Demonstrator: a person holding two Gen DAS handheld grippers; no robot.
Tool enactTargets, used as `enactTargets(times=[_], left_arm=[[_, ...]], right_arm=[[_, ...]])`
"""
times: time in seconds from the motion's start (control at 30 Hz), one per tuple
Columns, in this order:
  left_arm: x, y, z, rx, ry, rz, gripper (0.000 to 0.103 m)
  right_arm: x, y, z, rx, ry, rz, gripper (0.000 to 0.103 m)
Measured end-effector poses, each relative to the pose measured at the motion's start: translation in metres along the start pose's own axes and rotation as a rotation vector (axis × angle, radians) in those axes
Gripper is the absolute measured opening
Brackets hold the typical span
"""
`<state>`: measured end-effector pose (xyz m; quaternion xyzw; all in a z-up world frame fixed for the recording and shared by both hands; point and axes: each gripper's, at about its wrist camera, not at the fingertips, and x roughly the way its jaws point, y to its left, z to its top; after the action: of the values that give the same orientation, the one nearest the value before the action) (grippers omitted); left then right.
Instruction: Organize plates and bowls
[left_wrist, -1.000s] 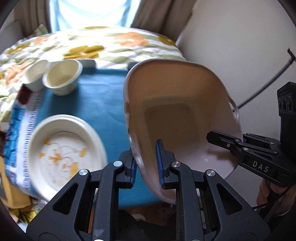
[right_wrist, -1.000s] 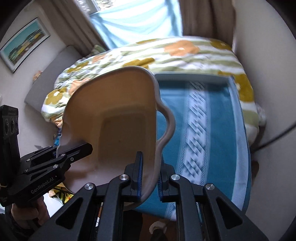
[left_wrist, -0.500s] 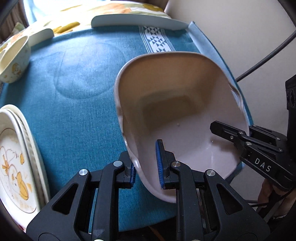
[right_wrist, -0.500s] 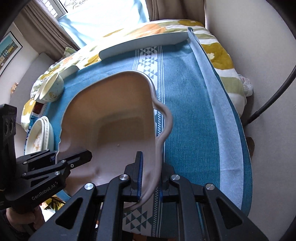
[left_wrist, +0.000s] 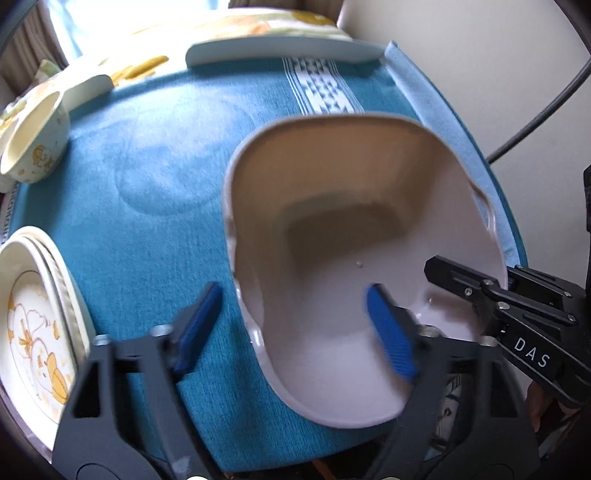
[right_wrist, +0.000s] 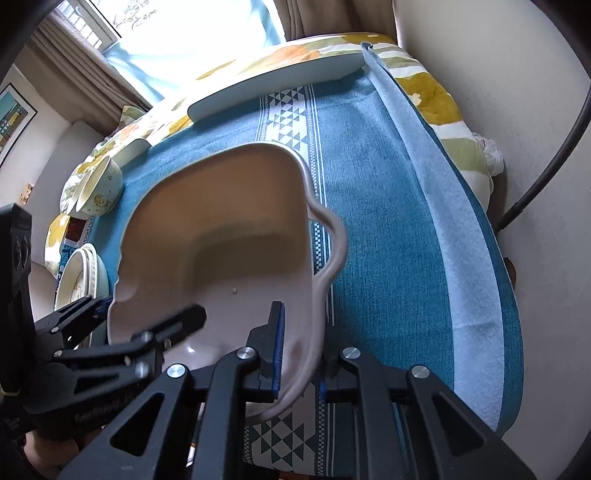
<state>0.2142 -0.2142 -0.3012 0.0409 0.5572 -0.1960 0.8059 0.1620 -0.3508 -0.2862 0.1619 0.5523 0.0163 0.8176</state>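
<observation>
A large pinkish-white square dish with side handles (left_wrist: 343, 258) sits low over the blue cloth, also in the right wrist view (right_wrist: 229, 251). My left gripper (left_wrist: 295, 325) is open, its blue pads (left_wrist: 391, 332) spread on either side of the dish's left rim. My right gripper (right_wrist: 301, 354) straddles the dish's right rim near its handle, jaws slightly parted. Cream bowls with duck prints (left_wrist: 33, 144) stand at the far left. Stacked duck-print plates (left_wrist: 37, 321) lie at the near left.
The blue cloth (left_wrist: 155, 184) with a white patterned band (right_wrist: 288, 110) covers the table. A floral blanket (right_wrist: 436, 85) lies beyond. A wall and a black cable (right_wrist: 546, 170) are close on the right.
The dish came down from a raised tilt to the cloth. My left gripper's jaws opened wide off the rim. My right gripper's jaws loosened slightly.
</observation>
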Motion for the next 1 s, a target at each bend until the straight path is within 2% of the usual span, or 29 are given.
enactTargets(times=[0.07,0.1,0.2,0.33,0.57,0.63,0.67,0.7,0.73,0.77,0.9,1.0], left_arm=[[-0.002,0.001,0.002,0.001,-0.007,0.003,0.081],[-0.004,0.002,0.002,0.002,-0.008,0.01,0.081],[-0.013,0.006,0.001,-0.002,-0.015,0.035,0.081],[-0.043,0.016,-0.003,-0.03,-0.048,0.056,0.081],[-0.135,0.043,-0.012,-0.128,-0.197,0.123,0.081],[-0.161,0.053,-0.013,-0.154,-0.245,0.148,0.083],[-0.175,0.058,-0.013,-0.166,-0.271,0.165,0.086],[-0.186,0.065,-0.011,-0.18,-0.294,0.185,0.097],[-0.196,0.073,-0.009,-0.195,-0.315,0.2,0.103],[-0.206,0.083,-0.007,-0.213,-0.341,0.211,0.103],[-0.227,0.127,0.004,-0.28,-0.349,0.231,0.103],[-0.233,0.161,0.013,-0.317,-0.343,0.243,0.103]], right_arm=[[-0.003,-0.004,0.001,0.021,-0.019,-0.001,0.042],[-0.005,-0.007,0.001,0.035,-0.03,-0.001,0.044],[-0.014,-0.013,0.002,0.067,-0.041,0.023,0.044],[-0.041,-0.004,0.003,0.035,-0.078,0.018,0.044],[-0.105,0.048,0.016,-0.117,-0.187,0.082,0.044],[-0.119,0.068,0.022,-0.168,-0.213,0.12,0.05],[-0.124,0.077,0.026,-0.188,-0.222,0.14,0.061],[-0.128,0.088,0.031,-0.209,-0.232,0.166,0.081],[-0.131,0.098,0.036,-0.231,-0.245,0.188,0.091],[-0.134,0.108,0.041,-0.248,-0.265,0.196,0.102],[-0.138,0.151,0.063,-0.348,-0.372,0.211,0.102],[-0.128,0.178,0.087,-0.37,-0.329,0.17,0.102]])
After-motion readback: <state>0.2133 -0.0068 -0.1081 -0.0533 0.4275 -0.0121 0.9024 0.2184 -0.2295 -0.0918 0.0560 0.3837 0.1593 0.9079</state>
